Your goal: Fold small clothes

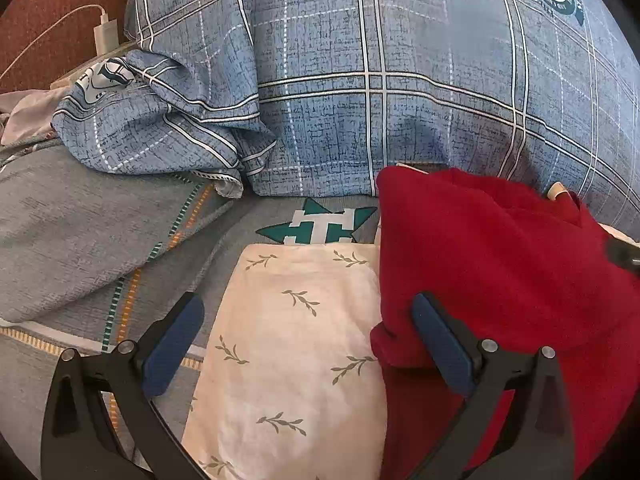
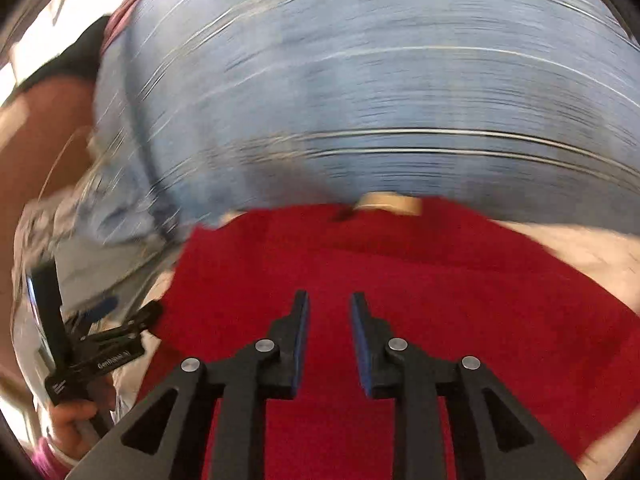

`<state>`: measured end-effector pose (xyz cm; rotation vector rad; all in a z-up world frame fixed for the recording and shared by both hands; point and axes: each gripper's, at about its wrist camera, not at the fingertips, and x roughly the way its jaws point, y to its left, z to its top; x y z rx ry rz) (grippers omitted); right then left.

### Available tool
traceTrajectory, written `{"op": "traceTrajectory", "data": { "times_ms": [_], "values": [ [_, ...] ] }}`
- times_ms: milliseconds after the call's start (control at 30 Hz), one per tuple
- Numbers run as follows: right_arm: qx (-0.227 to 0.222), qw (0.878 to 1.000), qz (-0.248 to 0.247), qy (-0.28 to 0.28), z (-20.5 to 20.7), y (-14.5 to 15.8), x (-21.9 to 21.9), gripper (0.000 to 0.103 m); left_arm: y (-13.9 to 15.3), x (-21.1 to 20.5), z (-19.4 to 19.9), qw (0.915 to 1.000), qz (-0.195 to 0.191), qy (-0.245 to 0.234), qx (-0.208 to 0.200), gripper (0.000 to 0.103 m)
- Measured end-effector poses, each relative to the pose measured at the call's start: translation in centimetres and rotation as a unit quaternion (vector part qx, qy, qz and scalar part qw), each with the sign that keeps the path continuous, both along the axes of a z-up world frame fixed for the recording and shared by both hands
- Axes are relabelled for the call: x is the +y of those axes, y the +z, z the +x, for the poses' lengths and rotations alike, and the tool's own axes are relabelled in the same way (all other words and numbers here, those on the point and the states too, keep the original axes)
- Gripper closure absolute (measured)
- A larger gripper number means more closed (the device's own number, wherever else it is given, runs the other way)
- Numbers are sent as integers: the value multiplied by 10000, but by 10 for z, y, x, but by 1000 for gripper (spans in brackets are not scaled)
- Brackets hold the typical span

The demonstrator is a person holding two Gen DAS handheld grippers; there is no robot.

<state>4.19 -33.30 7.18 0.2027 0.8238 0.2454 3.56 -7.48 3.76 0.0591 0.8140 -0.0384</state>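
**One red garment, one leaf-print cloth, two empty grippers**

One soft, fuzzy red knit garment lies folded into a thick, rounded block on the bed, at the foot of a large blue plaid pillow. Its left edge overlaps one cream cotton cloth printed with small olive leaf sprigs, which is smooth, flat and roughly rectangular. Both rest on a grey woven bedsheet with orange and teal dashed stripes and one teal star emblem. A second, smaller blue plaid pillowcase lies crumpled and creased to the left. Behind it, one white plug-in charger with a cable stands against a dark red wall.

The left gripper has its two black fingers, lined with blue pads, spread wide with nothing between them; the right-hand finger touches or lies just over the red garment's lower left corner.

The right wrist view is heavily motion-blurred. The right gripper hovers over the red garment, its two fingers parted by a narrow gap and holding nothing. A pale tag-like patch shows at the garment's far edge.
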Motion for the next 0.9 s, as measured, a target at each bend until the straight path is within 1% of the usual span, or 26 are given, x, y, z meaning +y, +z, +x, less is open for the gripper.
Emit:
{"op": "traceTrajectory", "data": {
  "times_ms": [67,133,167,233,300,400,533,600,633,700,767,833,900],
  "values": [
    [21,9997,-85,238,19,-7,29,80,-3,2,1,10000,-36,33,46,0],
    [185,9990,-96,400,44,-18,54,81,-5,4,3,9999,-110,42,126,0],
    [230,9987,-170,425,52,-23,62,82,-6,5,4,9997,-153,49,159,0],
    [274,9978,-514,326,64,-35,76,83,-6,6,6,9996,-197,63,186,0],
    [252,9971,-683,207,72,-42,80,84,-7,6,7,9996,-200,70,198,0],
    [317,9980,-542,45,80,-41,74,84,-7,4,8,9996,-178,99,215,0],
    [312,9984,-472,2,60,-30,57,80,-7,3,8,9996,-158,112,202,0],
    [302,9988,-381,26,40,-24,44,69,-7,3,9,9997,-136,115,191,0],
    [274,9989,-386,0,30,-22,37,68,-6,3,8,9997,-128,115,182,0],
    [211,9987,-459,-105,10,-19,21,68,-3,3,6,9997,-109,107,166,0],
    [218,9974,-602,-342,-6,-19,1,68,-2,3,3,9998,-94,105,147,0],
    [319,9938,-822,-674,-22,-21,-26,67,-1,3,2,9998,-75,110,139,0],
    [565,9899,-926,-913,-28,-31,-46,68,1,2,0,9998,-59,111,127,0]
  ]
}}
